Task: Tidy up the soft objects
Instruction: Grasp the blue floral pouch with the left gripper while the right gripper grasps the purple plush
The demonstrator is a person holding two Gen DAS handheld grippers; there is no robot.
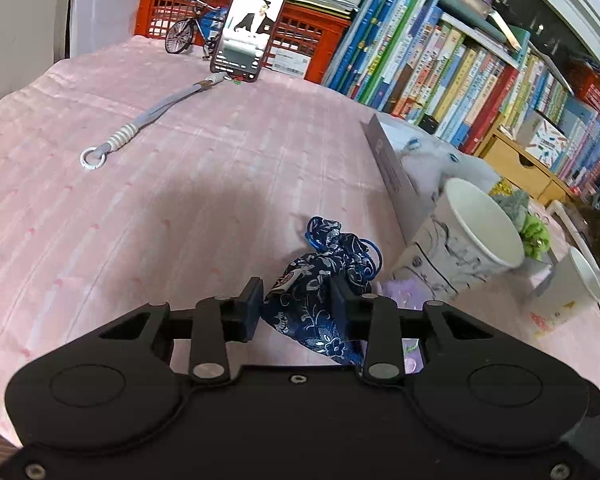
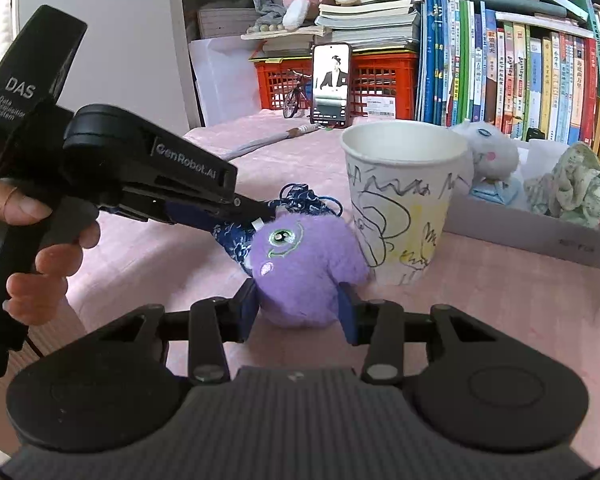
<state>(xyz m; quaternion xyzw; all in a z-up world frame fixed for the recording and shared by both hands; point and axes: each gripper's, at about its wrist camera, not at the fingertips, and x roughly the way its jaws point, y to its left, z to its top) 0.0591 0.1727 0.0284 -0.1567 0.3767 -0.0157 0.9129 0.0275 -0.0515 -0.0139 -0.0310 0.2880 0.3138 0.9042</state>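
- Our right gripper [image 2: 298, 314] is clamped narrow on the purple plush [image 2: 306, 266], near on the pink cloth [image 2: 148, 264], left of the paper cup [image 2: 400, 200].
- Our left gripper [image 1: 296, 304] pinches the blue pouch [image 1: 320, 292] just beyond.
- The pouch's lower end is hidden behind the plush.
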